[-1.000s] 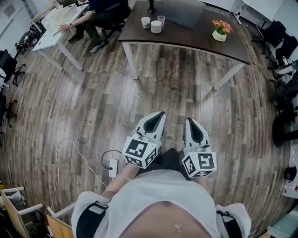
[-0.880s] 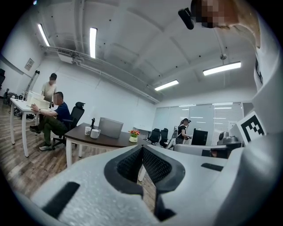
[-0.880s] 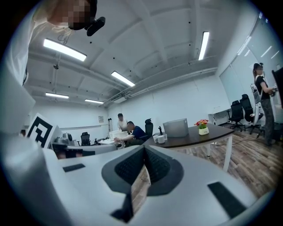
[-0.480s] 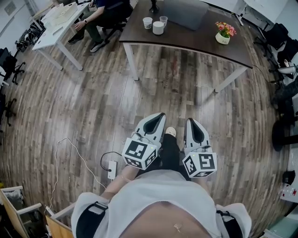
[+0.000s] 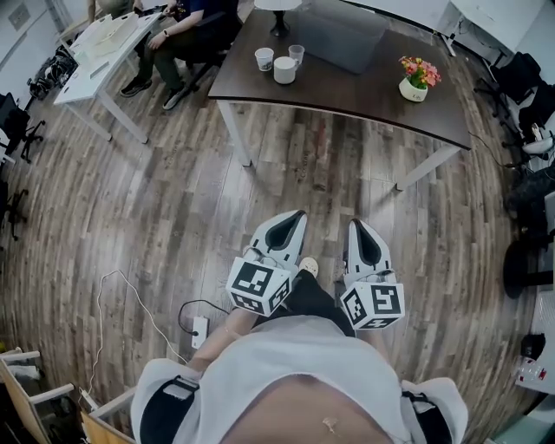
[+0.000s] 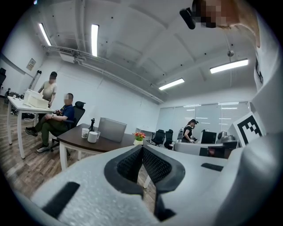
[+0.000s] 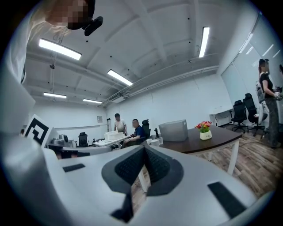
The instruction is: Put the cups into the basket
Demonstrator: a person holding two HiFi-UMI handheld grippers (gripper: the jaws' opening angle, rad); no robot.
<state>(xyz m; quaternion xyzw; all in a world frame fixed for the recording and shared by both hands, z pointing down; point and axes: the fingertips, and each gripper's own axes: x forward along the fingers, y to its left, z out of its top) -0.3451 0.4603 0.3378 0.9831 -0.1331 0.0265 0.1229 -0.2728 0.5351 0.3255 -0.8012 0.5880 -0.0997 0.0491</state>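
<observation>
Pressing together at the tips with nothing between them, the jaws of the left gripper (image 6: 142, 148) were closed. Those of the right gripper (image 7: 143, 148) were closed and empty too. Seen from the head, the two grippers were held side by side in front of the body, pointing forward over the floor (image 5: 173, 199), with a shoe (image 5: 308, 265) showing between them.

Well ahead of both grippers stood a dark table (image 5: 347, 82). The three cups (image 5: 284, 71) stood close together near its far left part, upright and on the tabletop, well apart from either gripper. Just to their right was the grey basket (image 5: 340, 39), with no cup visible inside it. A black stand (image 5: 279, 22) rose behind the cups, and a flower pot (image 5: 413, 85) sat toward the table's right end.

Left of that table was a white table (image 5: 91, 65), with a seated person (image 5: 178, 30) between the two. Near the feet on the left, a power strip (image 5: 199, 329) lay on the floor with its cable looping away.
</observation>
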